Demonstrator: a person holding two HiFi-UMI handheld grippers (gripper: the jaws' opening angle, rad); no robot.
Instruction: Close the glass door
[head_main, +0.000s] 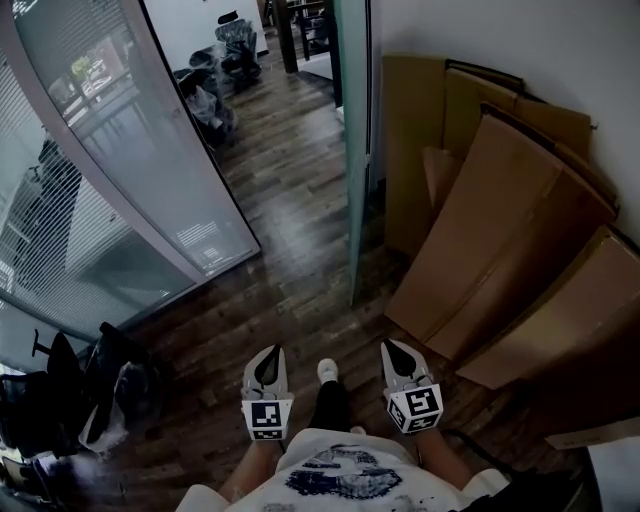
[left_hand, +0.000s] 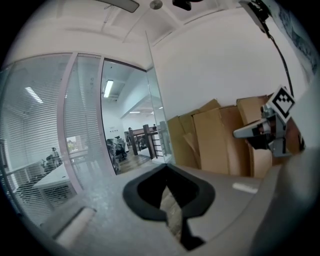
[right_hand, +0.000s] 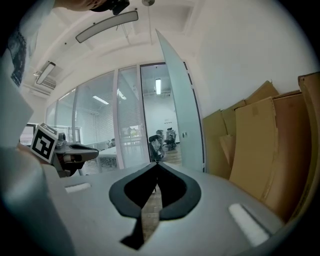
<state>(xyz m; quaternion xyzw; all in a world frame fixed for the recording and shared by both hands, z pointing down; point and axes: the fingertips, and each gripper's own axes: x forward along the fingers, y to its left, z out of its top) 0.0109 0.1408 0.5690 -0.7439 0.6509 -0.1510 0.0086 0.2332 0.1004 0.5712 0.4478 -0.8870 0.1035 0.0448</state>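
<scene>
The glass door (head_main: 353, 150) stands open, seen edge-on ahead of me, with its back toward the cardboard on the right. It also shows as a tall pane in the left gripper view (left_hand: 155, 110) and the right gripper view (right_hand: 180, 110). Both grippers are held low near my body, short of the door and not touching it. My left gripper (head_main: 270, 350) (left_hand: 165, 166) is shut with its tips together and nothing between them. My right gripper (head_main: 392, 343) (right_hand: 156, 164) is shut and empty too.
Large cardboard sheets (head_main: 500, 230) lean against the right wall behind the door. A glass partition with blinds (head_main: 110, 180) runs along the left. Wrapped chairs (head_main: 215, 75) stand beyond the doorway, and dark chairs and bags (head_main: 90, 390) sit at lower left. My shoe (head_main: 327, 370) is on the wood floor.
</scene>
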